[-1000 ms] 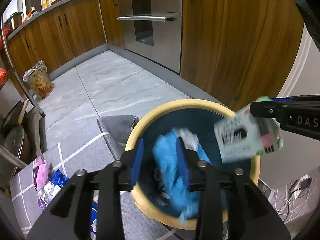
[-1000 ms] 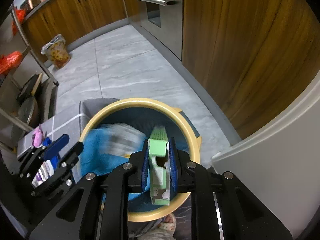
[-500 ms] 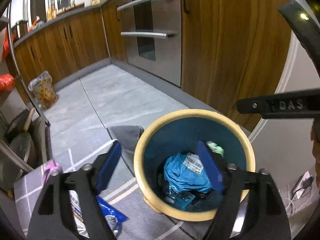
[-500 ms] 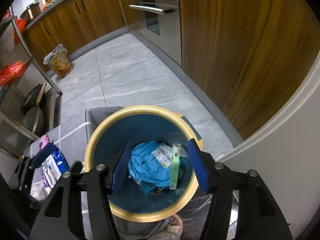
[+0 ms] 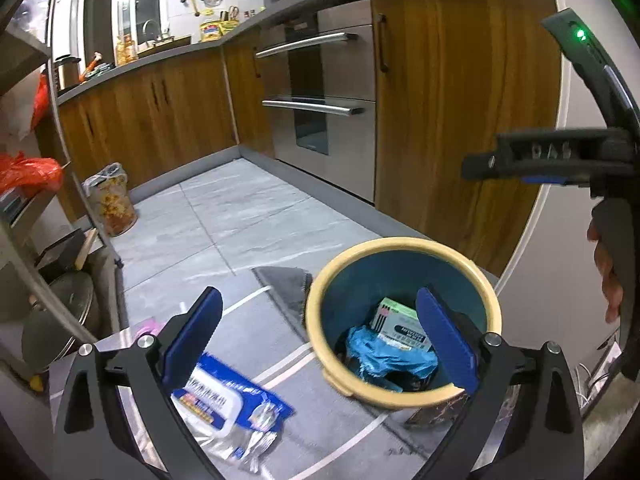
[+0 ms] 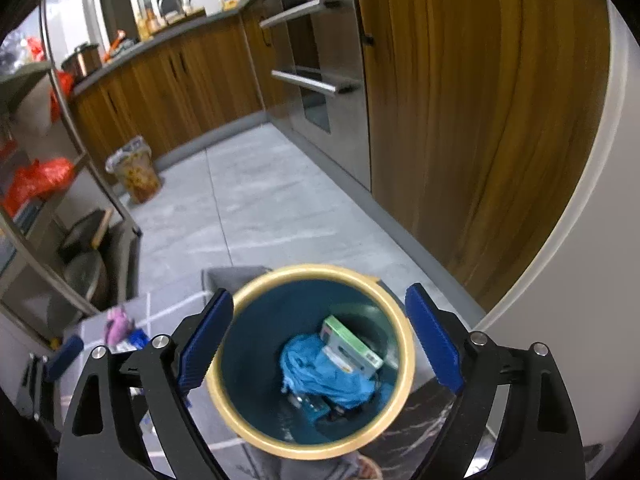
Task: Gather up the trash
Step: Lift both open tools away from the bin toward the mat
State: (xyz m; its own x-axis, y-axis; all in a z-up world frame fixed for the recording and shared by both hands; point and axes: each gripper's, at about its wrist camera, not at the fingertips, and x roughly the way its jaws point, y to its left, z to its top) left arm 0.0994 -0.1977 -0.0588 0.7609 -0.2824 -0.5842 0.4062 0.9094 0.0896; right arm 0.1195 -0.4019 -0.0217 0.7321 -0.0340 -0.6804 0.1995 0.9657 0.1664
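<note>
A yellow-rimmed teal bin [image 5: 400, 245] stands on the floor mat. Inside it lie a crumpled blue bag [image 5: 384, 356] and a green-and-white box [image 5: 400, 326]. My left gripper [image 5: 318, 298] hovers above and left of the bin, its jaws opening wide with nothing between them. My right gripper [image 6: 319, 294] hangs directly over the bin [image 6: 316, 270], jaws also opening and empty, with the blue bag [image 6: 320, 372] and box [image 6: 350, 346] below it. A blue wet-wipes pack [image 5: 224, 396] lies on the mat under the left gripper. A pink wrapper [image 6: 118, 322] sits further left.
The grey mat [image 5: 280, 344] has white lines. Wooden cabinets [image 5: 460, 120] and an oven [image 5: 320, 100] stand behind the bin. A bagged floor bin [image 5: 112, 204] sits by the far cabinets. A metal rack with pans [image 5: 60, 300] is at the left. A hand [image 5: 608, 276] holds the right gripper.
Both grippers opened and let go: the blue bag and the green box dropped into the bin. Both grippers rose, and the left one drew back to the left.
</note>
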